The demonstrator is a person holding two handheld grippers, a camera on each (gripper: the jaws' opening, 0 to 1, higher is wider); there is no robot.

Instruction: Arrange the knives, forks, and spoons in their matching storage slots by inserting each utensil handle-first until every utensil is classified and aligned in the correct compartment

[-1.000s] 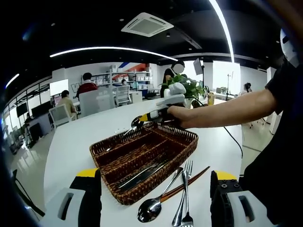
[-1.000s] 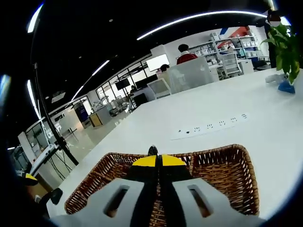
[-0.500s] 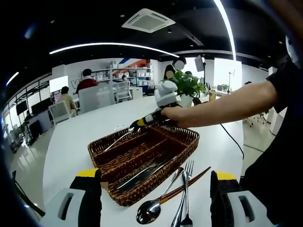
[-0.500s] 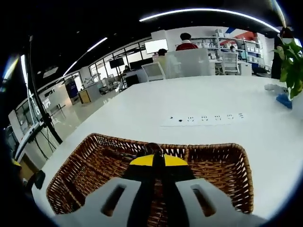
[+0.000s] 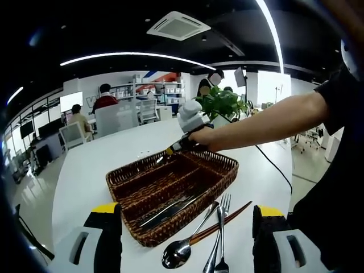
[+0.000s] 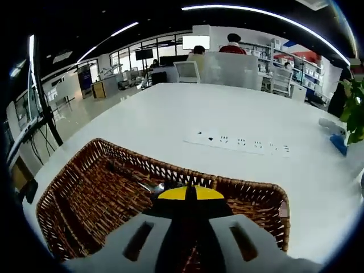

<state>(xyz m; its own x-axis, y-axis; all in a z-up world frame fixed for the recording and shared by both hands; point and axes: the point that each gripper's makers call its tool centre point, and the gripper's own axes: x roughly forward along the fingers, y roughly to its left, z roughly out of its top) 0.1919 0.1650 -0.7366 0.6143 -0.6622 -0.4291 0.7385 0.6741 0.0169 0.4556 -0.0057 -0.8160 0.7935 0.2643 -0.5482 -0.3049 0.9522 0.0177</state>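
Observation:
A brown wicker basket (image 5: 142,183) with long compartments stands on the white table. Several steel utensils (image 5: 168,208) lie in its near slot. My right gripper (image 5: 180,144), held by a person's hand, reaches over the basket's far side and is shut on a spoon (image 6: 160,186) that points down into the far compartment. In the right gripper view the yellow-tipped jaws (image 6: 190,193) are pressed together above the basket (image 6: 91,187). A spoon (image 5: 177,255), a fork (image 5: 222,227) and a wooden-handled piece (image 5: 230,216) lie on the table by the basket. My left gripper (image 5: 186,215) hangs open before them, holding nothing.
A white power strip (image 6: 239,142) lies on the table beyond the basket. A potted plant (image 5: 223,102) stands at the far right. The person's arm (image 5: 267,128) stretches across from the right. Office chairs and seated people are behind the table.
The right gripper has moved left and tipped downward, lowering the spoon from above the rim into the basket's far compartment. The left gripper has stayed put.

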